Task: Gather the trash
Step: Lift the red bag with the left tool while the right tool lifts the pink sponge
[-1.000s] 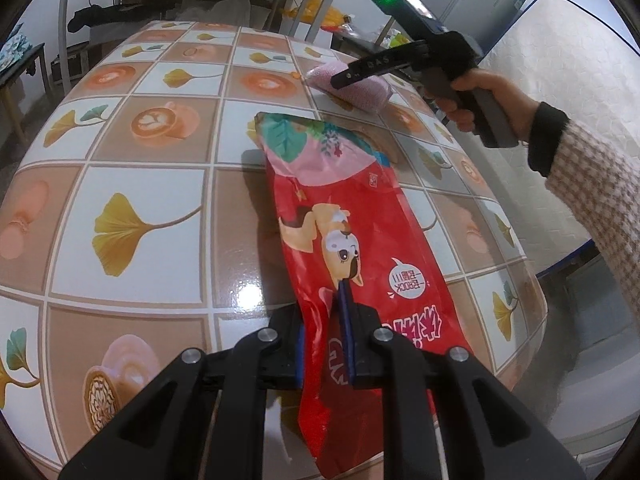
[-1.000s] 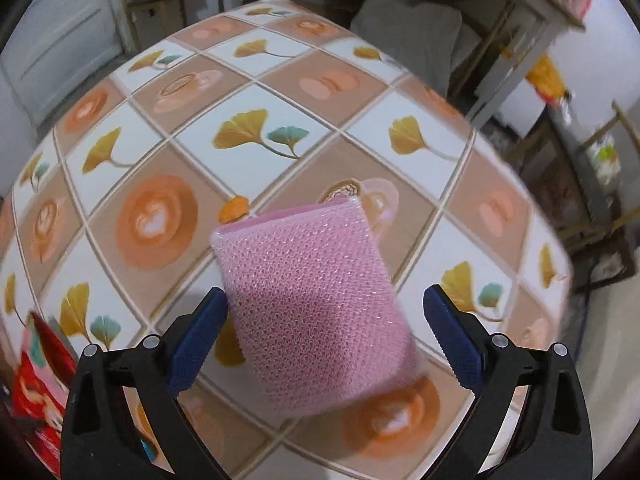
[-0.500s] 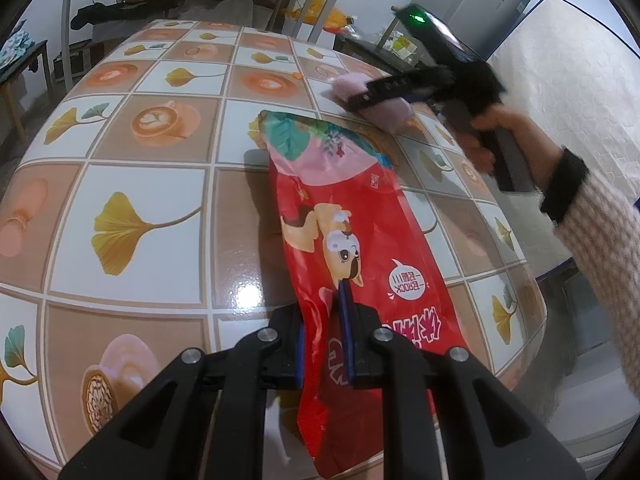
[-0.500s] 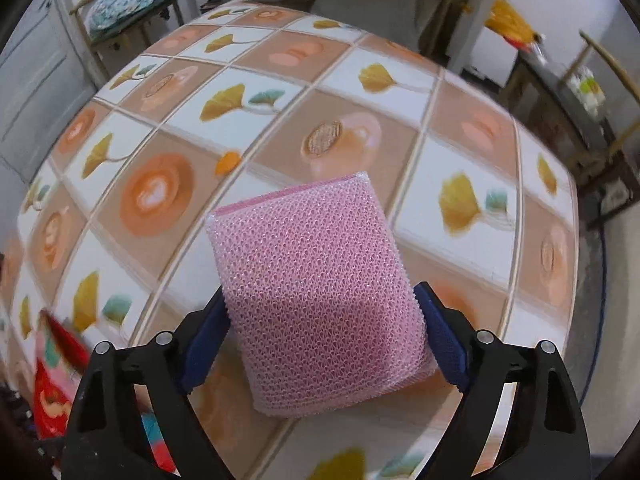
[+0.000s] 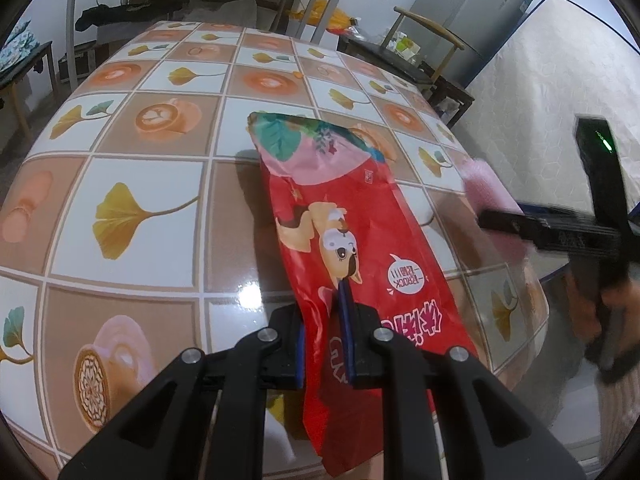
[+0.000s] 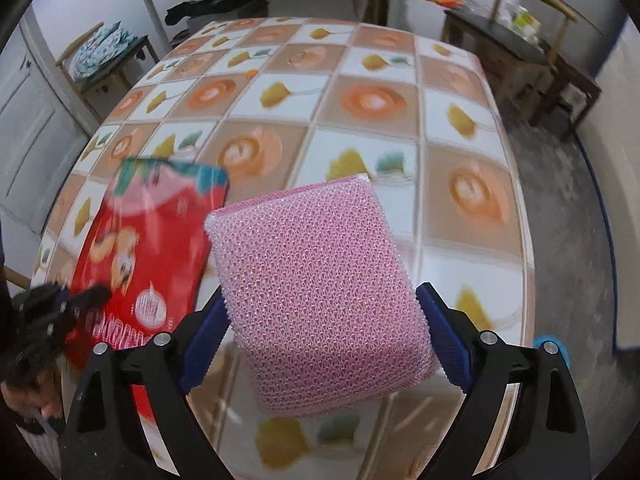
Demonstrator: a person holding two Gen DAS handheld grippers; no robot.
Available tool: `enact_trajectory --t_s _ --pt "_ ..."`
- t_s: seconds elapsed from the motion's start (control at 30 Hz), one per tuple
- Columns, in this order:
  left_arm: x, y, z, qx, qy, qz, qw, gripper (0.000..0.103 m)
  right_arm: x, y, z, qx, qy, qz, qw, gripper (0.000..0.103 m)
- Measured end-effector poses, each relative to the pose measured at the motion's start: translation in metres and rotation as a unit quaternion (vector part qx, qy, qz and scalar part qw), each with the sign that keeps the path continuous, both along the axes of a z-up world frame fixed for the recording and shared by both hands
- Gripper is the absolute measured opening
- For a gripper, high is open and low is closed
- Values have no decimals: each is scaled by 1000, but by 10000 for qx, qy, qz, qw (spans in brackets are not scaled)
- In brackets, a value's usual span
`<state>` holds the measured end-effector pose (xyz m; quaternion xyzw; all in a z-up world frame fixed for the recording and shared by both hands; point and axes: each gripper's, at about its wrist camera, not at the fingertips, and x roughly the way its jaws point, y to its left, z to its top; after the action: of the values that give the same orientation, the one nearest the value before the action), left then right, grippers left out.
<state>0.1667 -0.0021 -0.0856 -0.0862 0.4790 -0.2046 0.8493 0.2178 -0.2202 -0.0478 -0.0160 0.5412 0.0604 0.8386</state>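
1. Left tongs [image 5: 322, 340]: narrow, clamped on the lower part of the red snack bag [image 5: 356, 248], which lies flat on the tiled desk [image 5: 152, 184]. The bag's mouth points toward 12 o'clock in the left wrist view. Tongs and bag sit as they did a second ago.
2. Right tongs [image 6: 324, 336]: wide, with the pink mesh sponge [image 6: 320, 296] between the blue pads. The sponge reads as carried clear of the desk. A second ago the pads stood apart from its sides. The jaws then closed onto it and have just eased slightly wider; the left pad is against the sponge, and contact at the right pad is too blurred to confirm.
3. Change of place: a second ago the sponge was at the far part of the desk, at about 1 o'clock of the bag's mouth in the left wrist view. It is now at 3 o'clock of the bag, near the desk's right edge.
4. Right wrist view: the bag lies at 9 o'clock of the sponge, its near edge partly hidden behind it.
5. Meaning for the task: judged from this layout, the sponge has been picked up and is in transit, while the bag is held as the receptacle. No insertion has occurred yet.
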Motion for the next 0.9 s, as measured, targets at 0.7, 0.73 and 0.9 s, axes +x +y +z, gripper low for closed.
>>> enact_trajectory --t_s 0.7,0.73,0.9 --pt "-9 -16 4 493 -202 -71 9986 13 -42 21 -15 -969 -287 593 9931 94" --pt "-9 -17 4 533 -225 -76 9983 13 -42 22 -16 -1018 -288 641 9923 94" --pt "-11 -21 7 700 -335 -103 9969 13 -40 24 -22 -1144 -247 715 9905 94"
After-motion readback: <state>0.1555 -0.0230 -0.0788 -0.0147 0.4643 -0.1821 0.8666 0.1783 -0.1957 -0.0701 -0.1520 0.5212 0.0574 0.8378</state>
